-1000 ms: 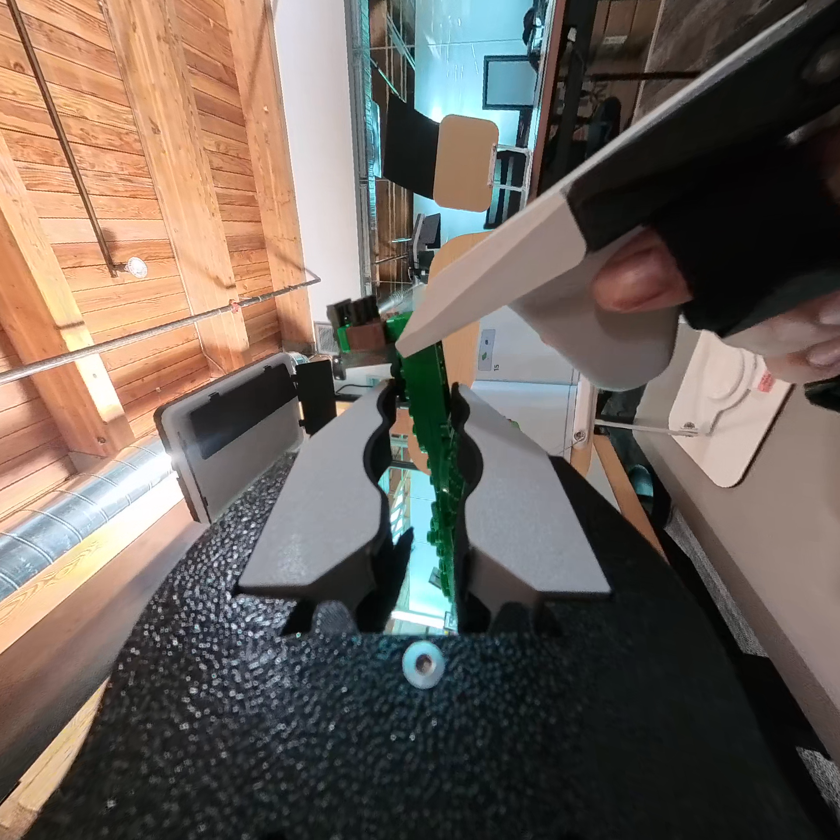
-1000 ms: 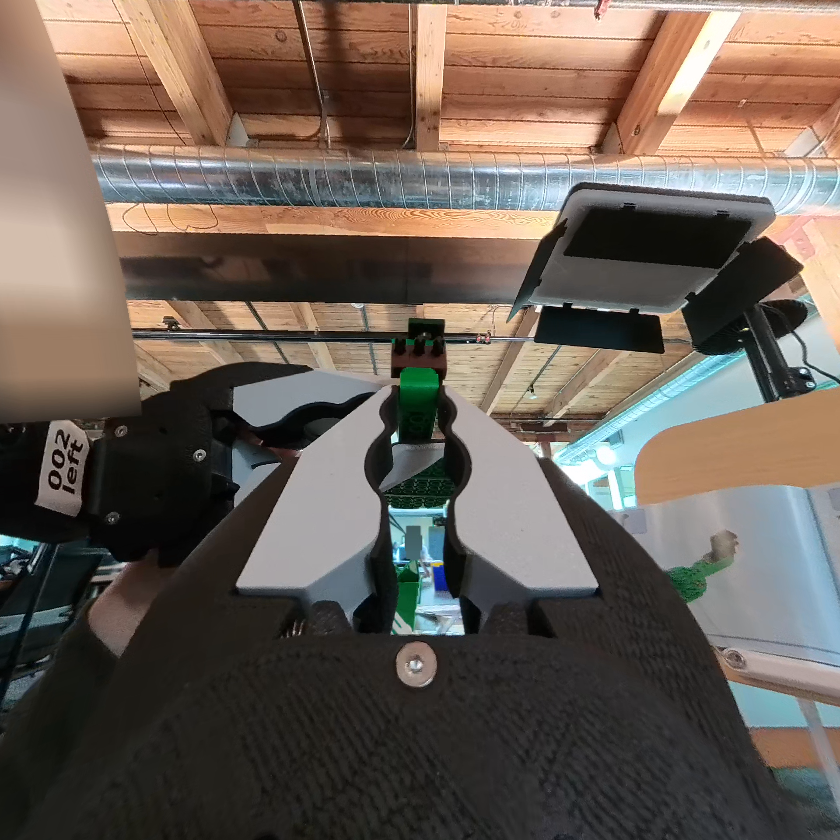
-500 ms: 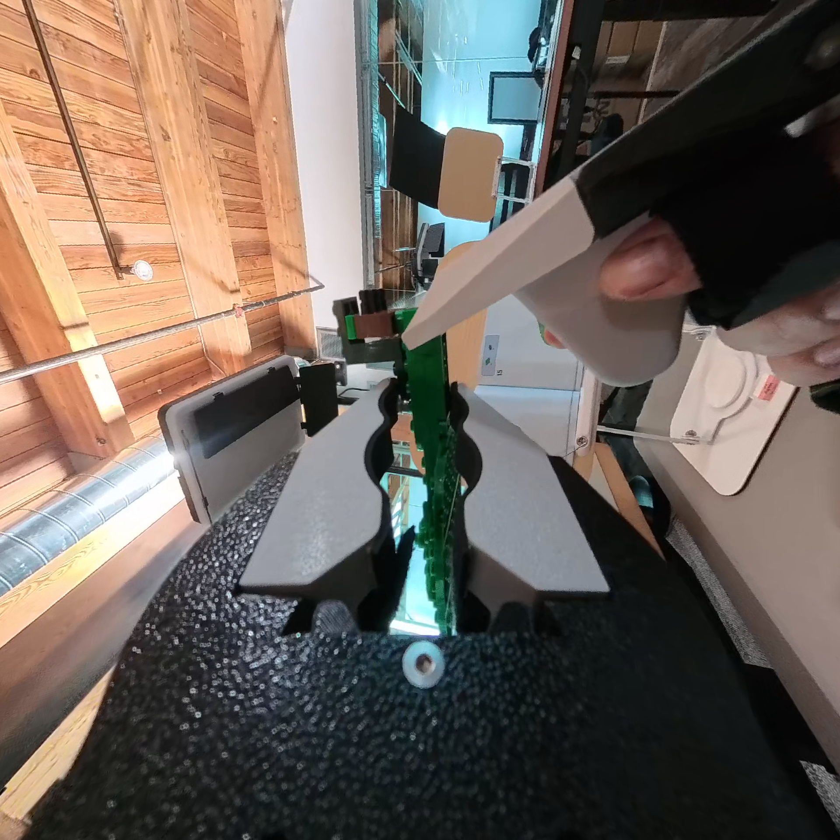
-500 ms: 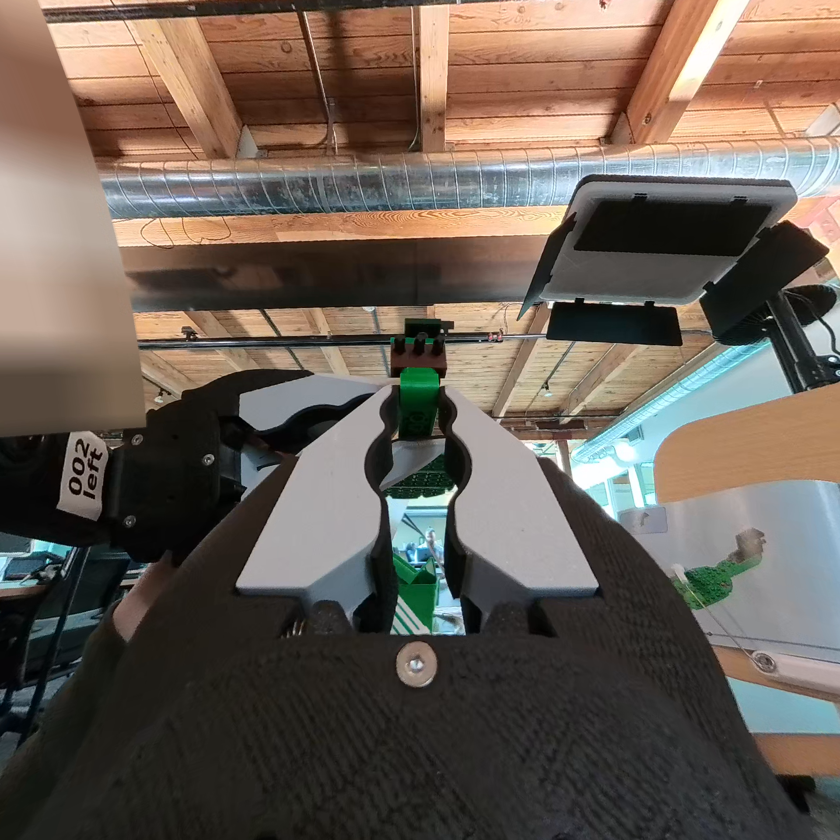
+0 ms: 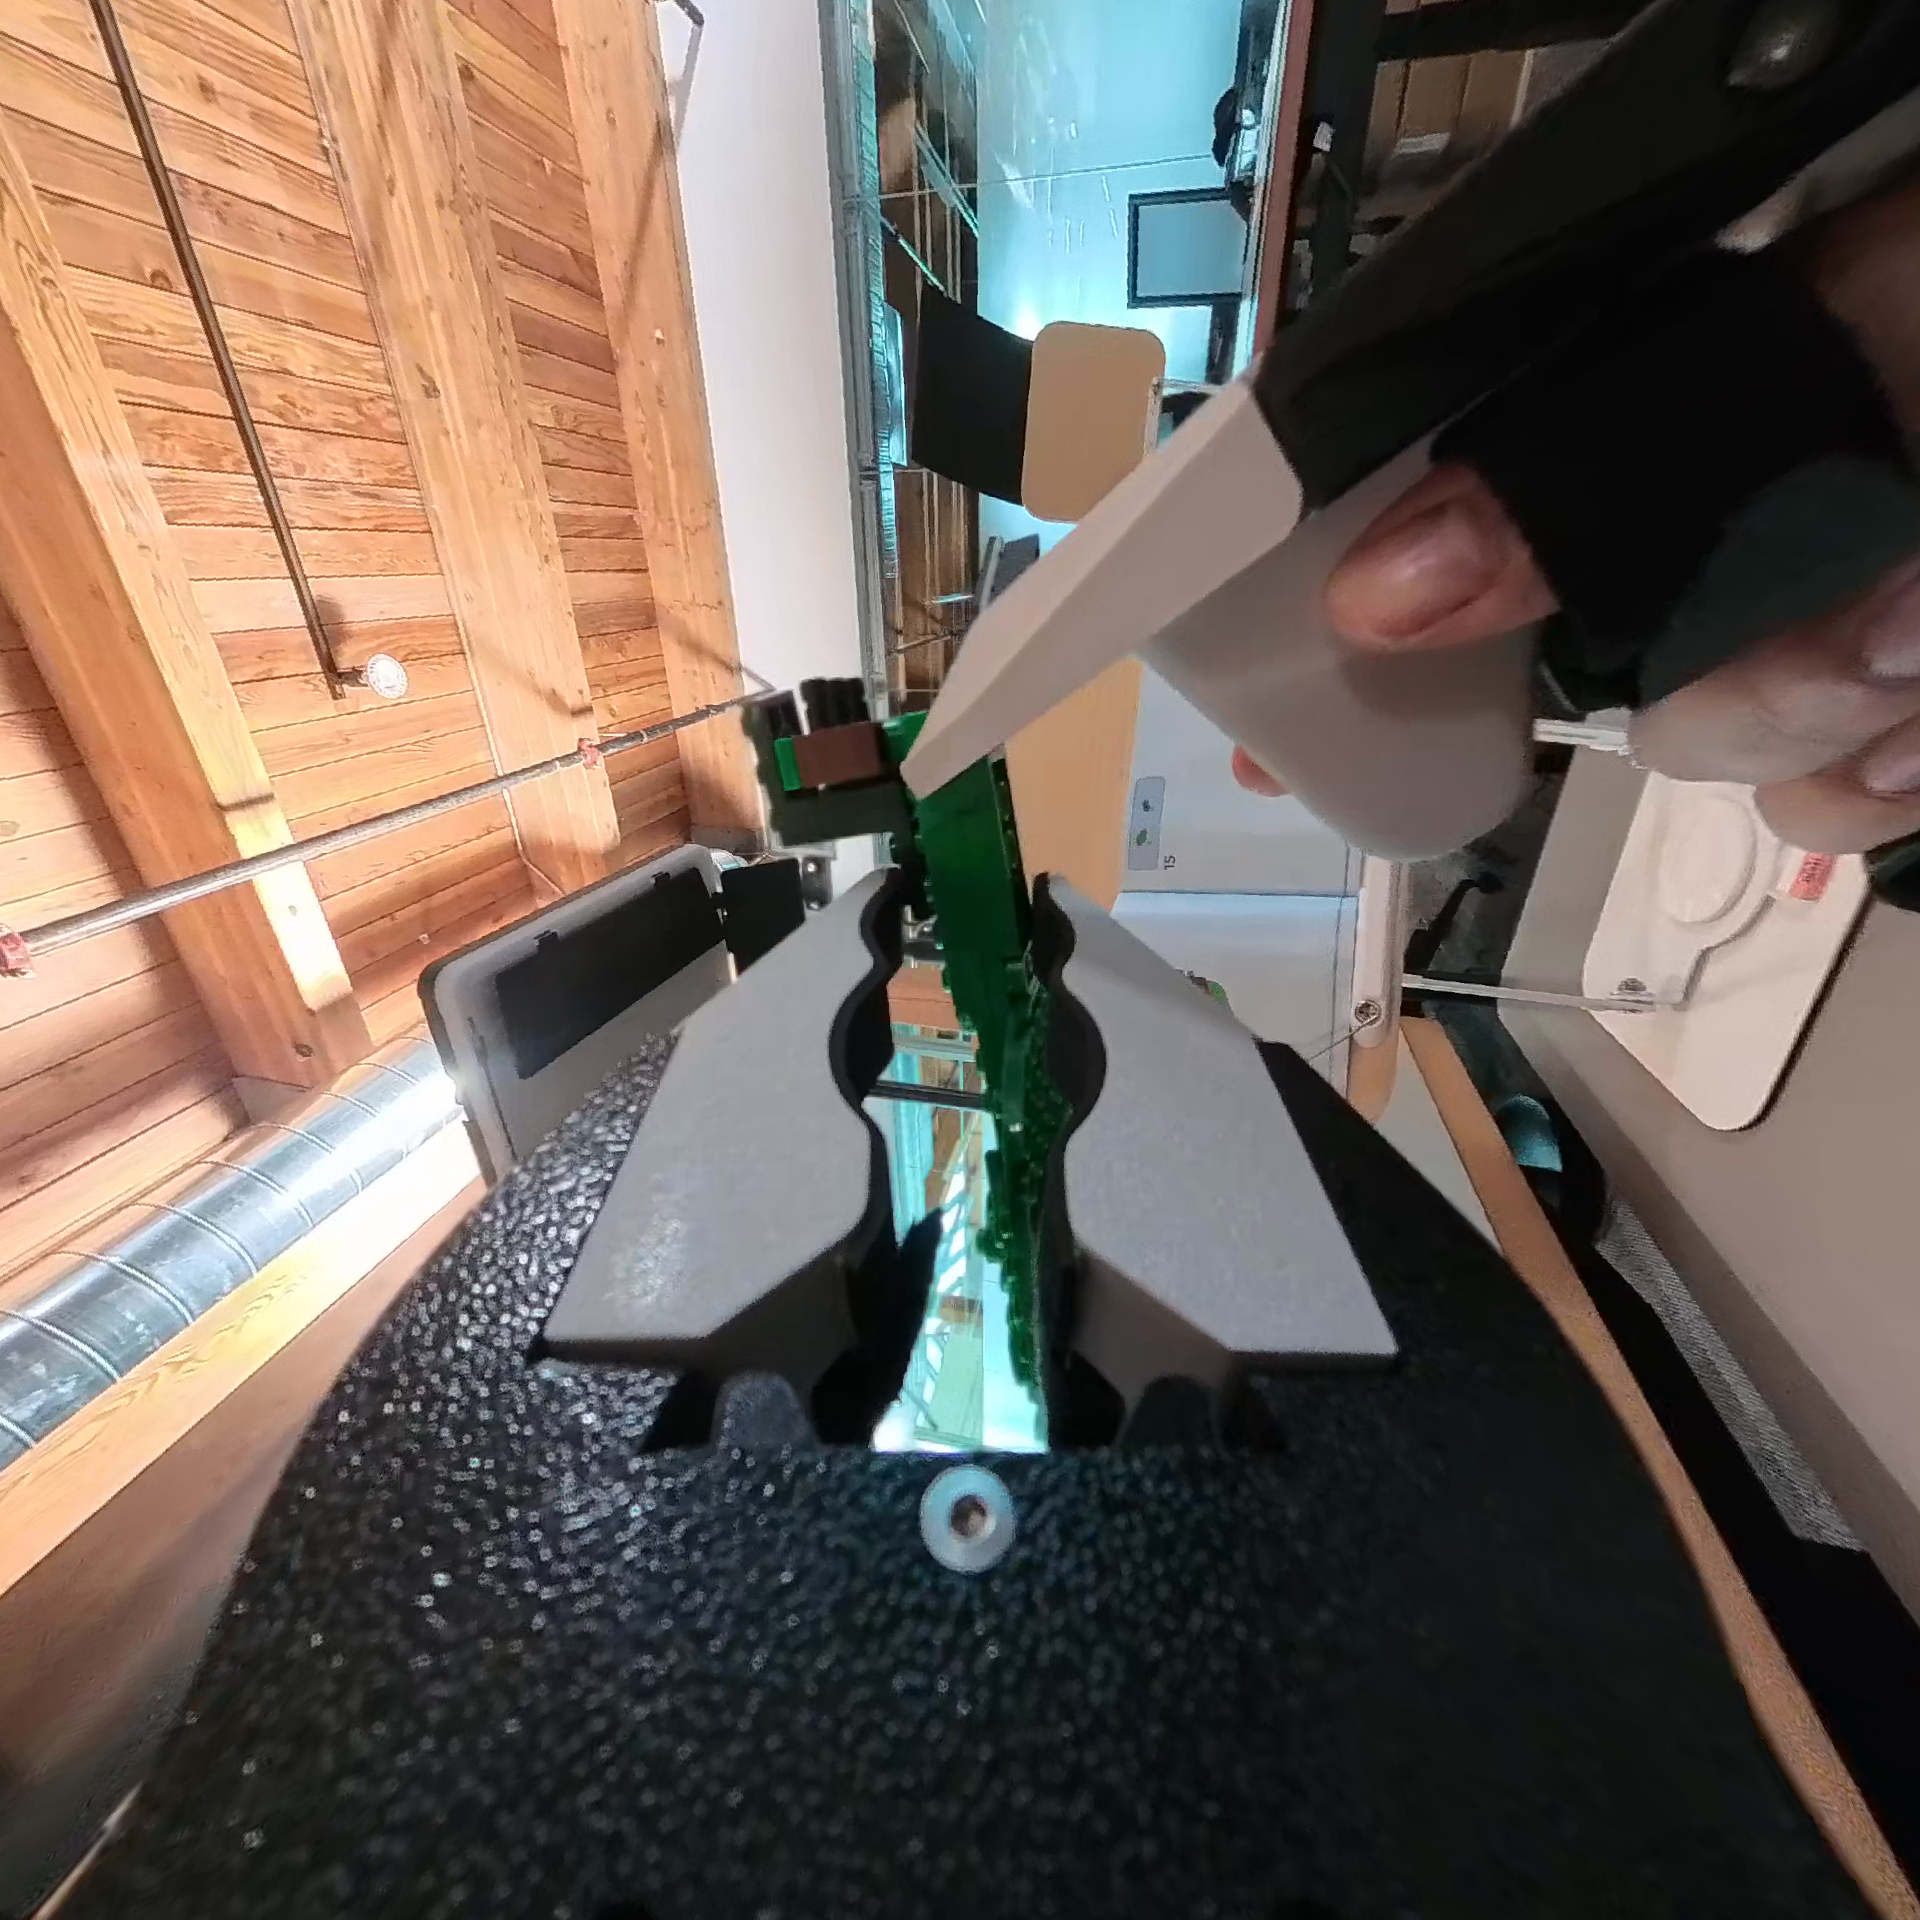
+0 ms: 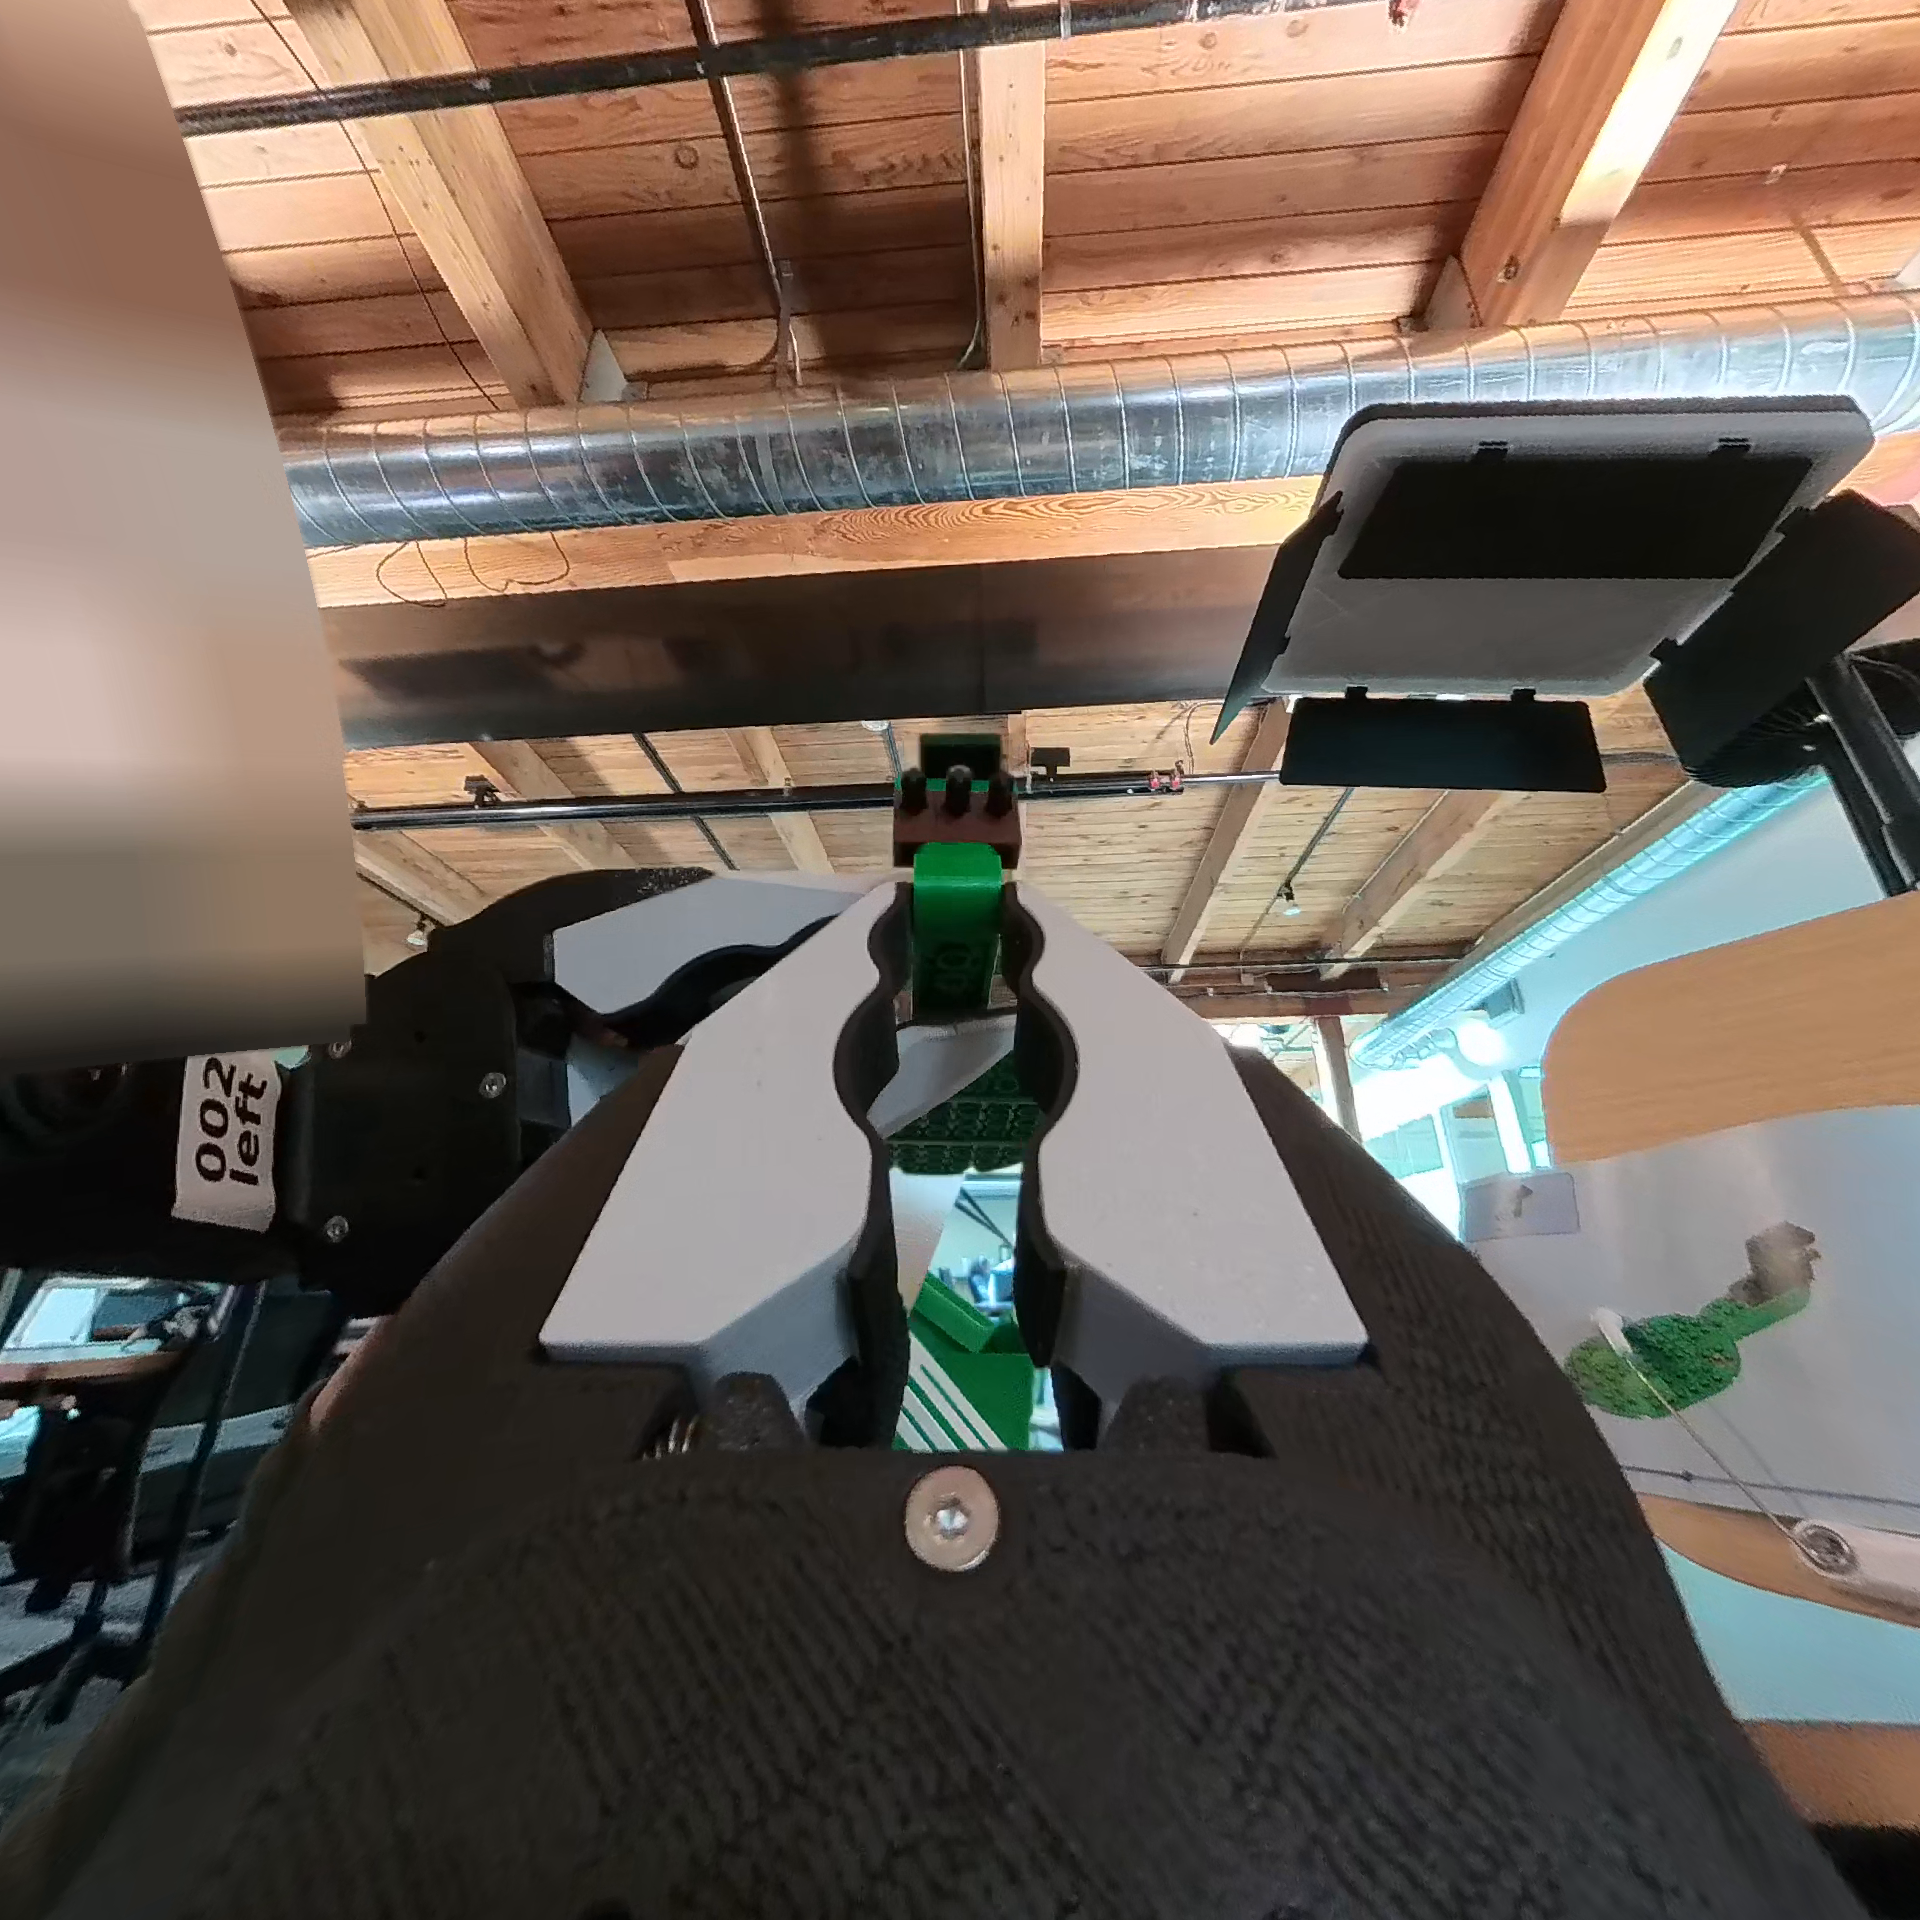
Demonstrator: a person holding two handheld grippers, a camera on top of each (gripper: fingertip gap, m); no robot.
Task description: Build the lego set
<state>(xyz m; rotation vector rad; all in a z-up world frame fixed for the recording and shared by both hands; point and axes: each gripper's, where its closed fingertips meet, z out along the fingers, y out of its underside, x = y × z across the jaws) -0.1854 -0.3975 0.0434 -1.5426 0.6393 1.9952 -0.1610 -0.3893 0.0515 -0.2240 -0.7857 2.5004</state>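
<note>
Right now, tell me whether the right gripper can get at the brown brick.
Probably not: the right gripper is shut on the green piece, though the brown brick sits just beyond its jaws, nothing between.

Overhead runs a timber ceiling (image 6: 1195,177) of planks and pale beams, with a ribbed metal duct (image 6: 935,447) crossing beneath it. A panel light (image 6: 1538,561) on a black stand hangs at the right. Farther right stands a wood-topped white partition (image 6: 1714,1164).
</note>
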